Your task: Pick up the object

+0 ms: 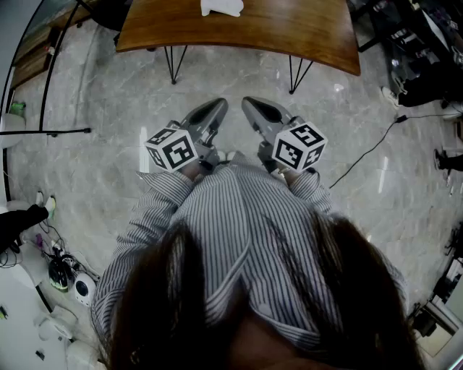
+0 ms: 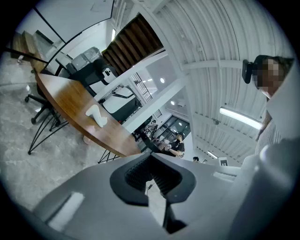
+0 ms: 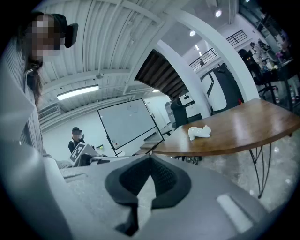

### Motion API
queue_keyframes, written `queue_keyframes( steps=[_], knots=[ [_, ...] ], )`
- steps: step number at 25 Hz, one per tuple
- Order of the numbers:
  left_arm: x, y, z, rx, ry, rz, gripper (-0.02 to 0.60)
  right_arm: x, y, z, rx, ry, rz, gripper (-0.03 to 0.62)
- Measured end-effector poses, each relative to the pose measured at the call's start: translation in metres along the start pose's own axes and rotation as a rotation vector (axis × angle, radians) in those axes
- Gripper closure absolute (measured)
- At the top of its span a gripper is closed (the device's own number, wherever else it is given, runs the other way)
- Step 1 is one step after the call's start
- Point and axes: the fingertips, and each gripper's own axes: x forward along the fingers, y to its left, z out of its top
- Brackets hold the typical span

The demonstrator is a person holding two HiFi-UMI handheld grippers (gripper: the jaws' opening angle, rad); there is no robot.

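A small white object (image 1: 221, 6) lies on the wooden table (image 1: 289, 32) at the top of the head view, well ahead of both grippers. It also shows in the left gripper view as a white object (image 2: 96, 115) on the table (image 2: 61, 93), and in the right gripper view as a white object (image 3: 199, 132) on the table (image 3: 243, 126). My left gripper (image 1: 217, 107) (image 2: 151, 157) and right gripper (image 1: 252, 105) (image 3: 150, 159) are held close to the striped shirt, side by side above the floor. Both are shut, with nothing between the jaws.
Black hairpin legs (image 1: 173, 65) carry the table over a grey marble floor. A cable (image 1: 369, 152) runs across the floor at the right. Small devices and cables (image 1: 61, 271) lie at the lower left. A whiteboard (image 3: 126, 122) and a distant person (image 3: 75, 138) stand behind.
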Motion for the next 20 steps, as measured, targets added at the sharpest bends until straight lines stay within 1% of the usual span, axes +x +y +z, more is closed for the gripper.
queue_keyframes(
  steps=[4, 13, 17, 20],
  knots=[
    [0.0, 0.0, 0.004, -0.016, -0.008, -0.009, 0.58, 0.002, 0.004, 0.003, 0.005, -0.003, 0.016, 0.594],
    [0.007, -0.009, 0.001, 0.005, -0.013, -0.018, 0.58, -0.002, 0.003, 0.003, -0.009, 0.008, 0.029, 0.594],
    [0.015, -0.017, 0.0, 0.018, -0.015, -0.03, 0.58, -0.009, -0.006, 0.011, -0.011, -0.027, 0.017, 0.594],
    [0.018, -0.019, -0.002, 0.02, -0.024, -0.032, 0.58, -0.012, -0.01, 0.014, 0.017, -0.047, 0.034, 0.594]
  ],
)
